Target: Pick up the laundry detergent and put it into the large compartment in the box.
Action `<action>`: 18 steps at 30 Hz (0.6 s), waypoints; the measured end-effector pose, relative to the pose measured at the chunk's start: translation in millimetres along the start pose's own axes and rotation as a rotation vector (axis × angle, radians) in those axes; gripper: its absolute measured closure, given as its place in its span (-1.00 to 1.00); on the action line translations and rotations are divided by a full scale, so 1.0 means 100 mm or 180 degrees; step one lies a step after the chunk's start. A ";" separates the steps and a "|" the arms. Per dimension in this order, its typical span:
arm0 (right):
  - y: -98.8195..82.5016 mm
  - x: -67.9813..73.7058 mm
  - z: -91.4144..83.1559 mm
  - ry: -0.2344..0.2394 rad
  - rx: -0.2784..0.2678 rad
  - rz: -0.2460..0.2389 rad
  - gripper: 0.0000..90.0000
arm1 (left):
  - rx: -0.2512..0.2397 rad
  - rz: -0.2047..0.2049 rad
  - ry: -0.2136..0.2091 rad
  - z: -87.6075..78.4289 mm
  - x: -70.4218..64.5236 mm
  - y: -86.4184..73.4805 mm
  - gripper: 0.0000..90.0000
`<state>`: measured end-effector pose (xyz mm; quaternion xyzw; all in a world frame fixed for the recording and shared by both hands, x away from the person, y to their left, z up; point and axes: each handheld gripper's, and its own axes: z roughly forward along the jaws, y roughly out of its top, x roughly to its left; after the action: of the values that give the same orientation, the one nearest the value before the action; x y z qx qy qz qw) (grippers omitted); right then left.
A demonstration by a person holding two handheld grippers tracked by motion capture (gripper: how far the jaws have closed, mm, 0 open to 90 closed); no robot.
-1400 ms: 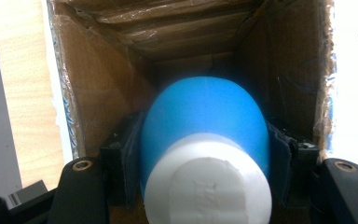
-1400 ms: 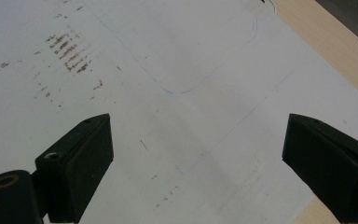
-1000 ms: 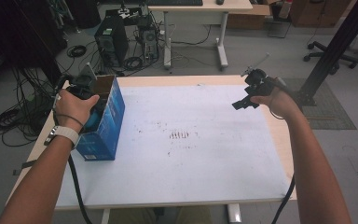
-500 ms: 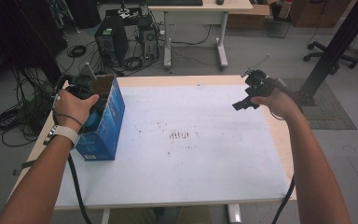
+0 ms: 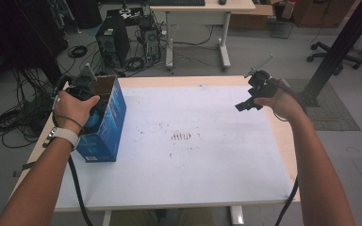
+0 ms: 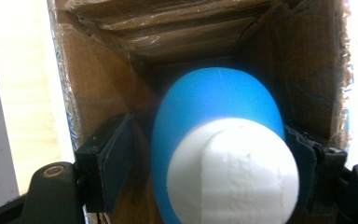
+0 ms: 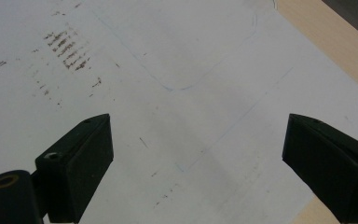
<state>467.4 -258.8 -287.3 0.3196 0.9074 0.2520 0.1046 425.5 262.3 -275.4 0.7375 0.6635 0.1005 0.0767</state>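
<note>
We had the left hand-held gripper point(image 6: 205, 154) reaching down into the open top of the blue cardboard box point(image 5: 107, 123), which stood at the left edge of the worktop point(image 5: 202, 174). Its jaws had just been opening; the blue-and-white object point(image 6: 221, 154) sat between them inside the box, the left pad clear of it, the right pad just beside it, contact there unclear. Our right hand-held gripper point(image 7: 196, 154) hung released above the bare white sheet point(image 7: 168, 56) at the worktop's far right, well apart from the box.

blue-white object point(image 6: 219, 154), blue box point(image 5: 107, 123) — brown inside
</note>
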 end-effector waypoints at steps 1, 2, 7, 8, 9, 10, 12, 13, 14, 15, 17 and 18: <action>0.00 0.00 0.00 0.0001 -0.0003 0.0000 -0.80 | 0.0001 0.0003 -0.0008 0.00 0.00 0.00 -0.46; 0.00 0.00 -0.01 -0.0002 -0.0005 -0.0001 -0.80 | -0.0003 0.0006 -0.0010 -0.01 0.00 0.00 -0.46; 0.00 0.00 -0.01 -0.0007 -0.0007 0.0002 -0.80 | -0.0019 0.0023 -0.0013 -0.03 0.00 -0.01 -0.46; 0.00 0.01 -0.02 -0.0005 -0.0010 -0.0001 -0.80 | -0.0020 0.0028 -0.0015 -0.03 0.00 -0.01 -0.46; 0.00 0.01 -0.02 -0.0007 -0.0008 -0.0003 -0.80 | -0.0025 0.0027 -0.0006 -0.04 0.00 -0.01 -0.46; 0.00 0.01 -0.02 -0.0008 -0.0010 -0.0001 -0.80 | -0.0031 0.0032 0.0025 -0.05 0.01 -0.01 -0.51; 0.00 0.01 -0.02 -0.0007 -0.0011 -0.0002 -0.80 | -0.0054 0.0031 0.0014 -0.07 0.01 -0.01 -0.54; -0.01 0.01 -0.02 -0.0007 -0.0012 -0.0002 -0.80 | -0.0044 0.0039 0.0015 -0.07 0.01 -0.01 -0.54; -0.01 0.01 -0.02 -0.0009 -0.0012 -0.0001 -0.80 | -0.0044 0.0043 0.0004 -0.08 0.01 -0.01 -0.53; -0.01 0.01 -0.03 -0.0011 -0.0013 0.0000 -0.80 | -0.0043 0.0044 -0.0005 -0.08 0.01 -0.01 -0.54; 0.00 0.02 -0.03 -0.0008 -0.0012 -0.0002 -0.80 | -0.0057 0.0050 -0.0005 -0.09 0.01 -0.01 -0.55; 0.00 0.02 -0.03 -0.0006 -0.0012 -0.0006 -0.80 | -0.0055 0.0052 -0.0010 -0.09 0.01 -0.01 -0.56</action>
<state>464.7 -258.6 -285.3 0.3188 0.9071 0.2534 0.1064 422.2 263.2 -266.9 0.7424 0.6563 0.1056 0.0833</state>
